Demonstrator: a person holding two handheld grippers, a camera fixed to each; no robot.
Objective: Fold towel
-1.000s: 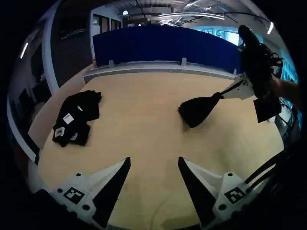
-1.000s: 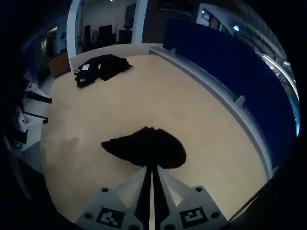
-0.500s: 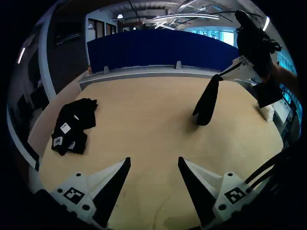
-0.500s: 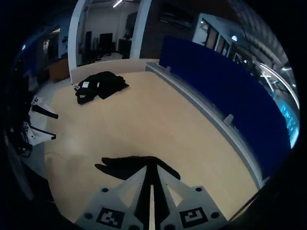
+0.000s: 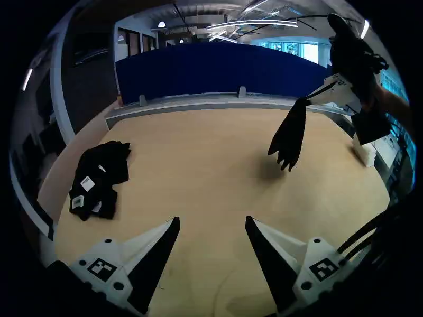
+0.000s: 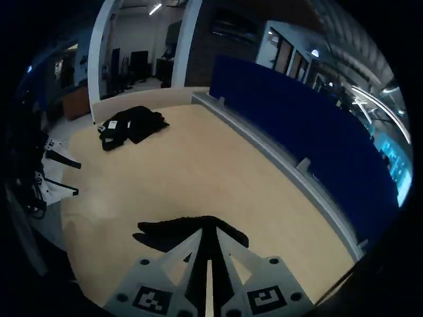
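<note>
A black towel [image 5: 290, 136] hangs in the air above the wooden table [image 5: 201, 158], pinched at its top corner by my right gripper [image 5: 307, 100], which is held up at the far right. In the right gripper view the same towel [image 6: 174, 232] drapes below my shut right gripper [image 6: 210, 232], its lower edge off the tabletop. My left gripper [image 5: 211, 227] stands open low over the near edge of the table, nothing between its fingers. It also appears small at the left edge of the right gripper view as the left gripper [image 6: 66, 174].
A heap of black towels with white tags [image 5: 98, 179] lies at the table's left side, seen too as the heap [image 6: 129, 126]. A blue partition [image 5: 222, 68] runs along the table's far edge. A white object [image 5: 365, 153] sits at the right edge.
My right gripper has lifted the towel off the table; it went from a bunched lump on the surface to hanging freely. The left gripper stayed open and nearly still.
</note>
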